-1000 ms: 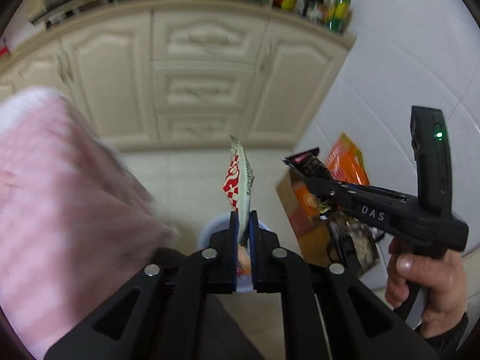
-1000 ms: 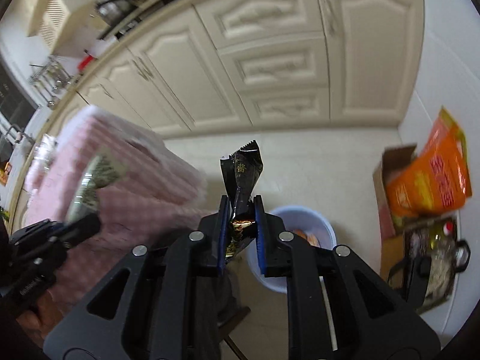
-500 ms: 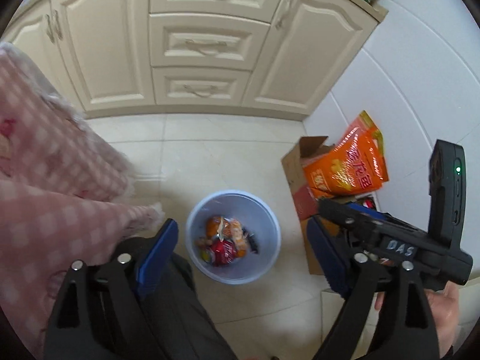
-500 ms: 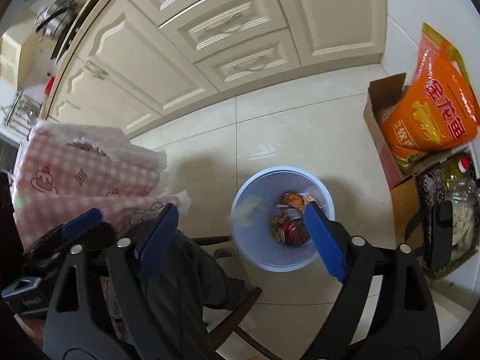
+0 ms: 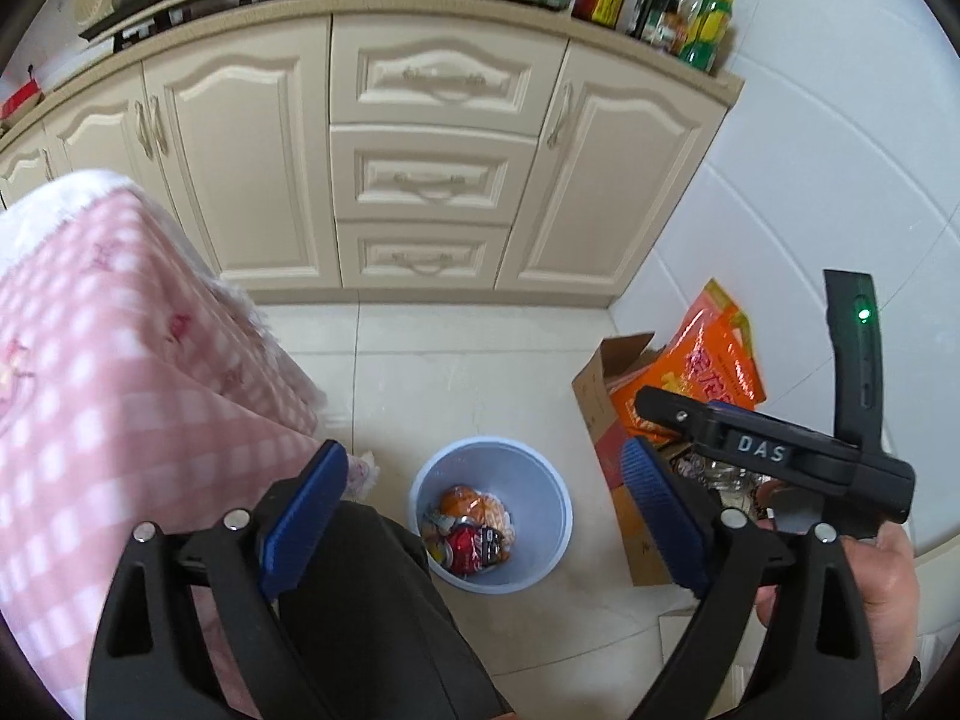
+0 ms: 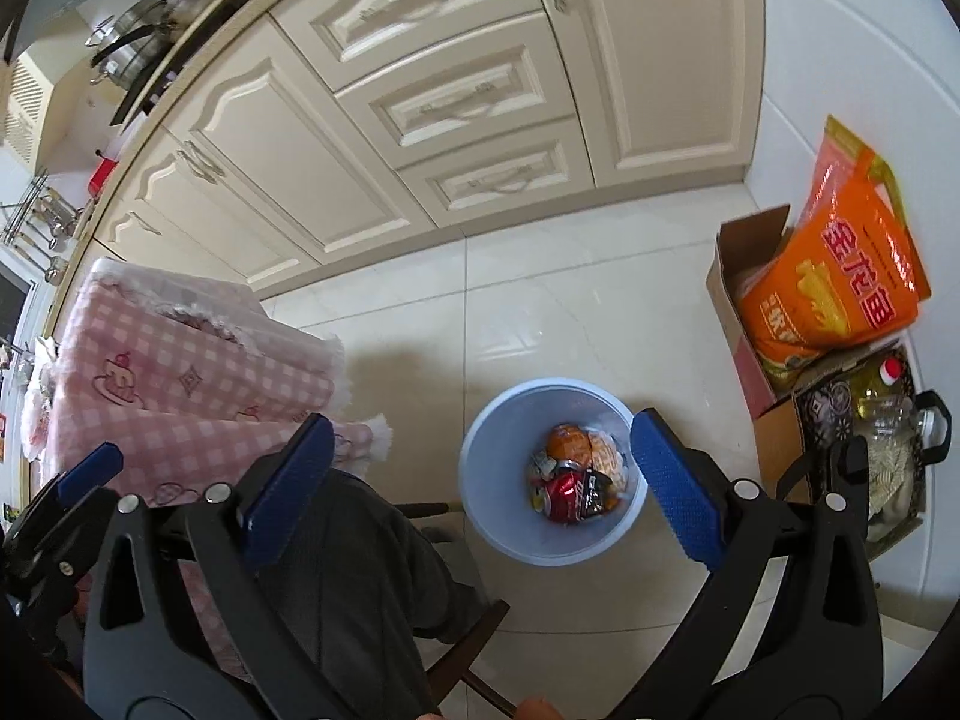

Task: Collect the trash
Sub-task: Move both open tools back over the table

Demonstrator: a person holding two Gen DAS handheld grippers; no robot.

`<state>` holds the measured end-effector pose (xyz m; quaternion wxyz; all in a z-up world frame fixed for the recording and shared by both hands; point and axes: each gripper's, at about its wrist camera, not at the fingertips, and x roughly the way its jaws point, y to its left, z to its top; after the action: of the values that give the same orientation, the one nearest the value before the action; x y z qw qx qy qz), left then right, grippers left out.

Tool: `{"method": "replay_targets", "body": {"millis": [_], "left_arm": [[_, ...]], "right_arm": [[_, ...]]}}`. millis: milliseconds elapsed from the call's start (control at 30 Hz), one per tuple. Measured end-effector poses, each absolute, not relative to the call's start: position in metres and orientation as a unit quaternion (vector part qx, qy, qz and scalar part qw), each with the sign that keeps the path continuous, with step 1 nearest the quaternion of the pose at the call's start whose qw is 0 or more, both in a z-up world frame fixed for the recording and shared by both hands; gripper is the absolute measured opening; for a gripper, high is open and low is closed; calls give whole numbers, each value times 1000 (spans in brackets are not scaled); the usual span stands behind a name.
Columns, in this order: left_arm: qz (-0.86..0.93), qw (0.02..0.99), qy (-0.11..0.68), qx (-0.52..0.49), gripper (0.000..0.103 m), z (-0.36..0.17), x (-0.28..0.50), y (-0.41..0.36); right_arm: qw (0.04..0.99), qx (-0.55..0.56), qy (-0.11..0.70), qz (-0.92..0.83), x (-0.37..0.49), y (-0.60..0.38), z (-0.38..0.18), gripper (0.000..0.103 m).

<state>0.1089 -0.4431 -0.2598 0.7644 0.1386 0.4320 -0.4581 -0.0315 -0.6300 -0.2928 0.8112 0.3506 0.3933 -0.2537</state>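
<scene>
A pale blue trash bin (image 5: 543, 540) stands on the tiled floor, also in the right wrist view (image 6: 486, 498). Several snack wrappers (image 5: 471, 531) lie in its bottom, among them a red one and an orange one (image 6: 570, 483). My left gripper (image 5: 480, 510) is wide open and empty, held above the bin. My right gripper (image 6: 480, 471) is wide open and empty too, also above the bin. The right gripper's body shows at the right of the left wrist view (image 5: 762, 450).
A table with a pink checked cloth (image 5: 108, 372) is at the left. A cardboard box (image 6: 744, 324) with an orange bag (image 6: 840, 276) stands against the white wall at the right. Cream cabinets (image 5: 420, 180) run along the back. My dark-trousered leg (image 5: 360, 600) is below.
A second ago each gripper was shut on a wrapper. Both opened and the wrappers dropped into the bin. Both grippers stay open; the views have since tilted up a little.
</scene>
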Motion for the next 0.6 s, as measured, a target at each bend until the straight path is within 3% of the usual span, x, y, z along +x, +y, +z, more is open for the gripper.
{"method": "replay_targets", "body": {"millis": [600], "left_arm": [[-455, 815, 352, 66, 91, -164, 113, -355]], "right_arm": [[883, 277, 324, -197, 8, -555, -179, 97]]}}
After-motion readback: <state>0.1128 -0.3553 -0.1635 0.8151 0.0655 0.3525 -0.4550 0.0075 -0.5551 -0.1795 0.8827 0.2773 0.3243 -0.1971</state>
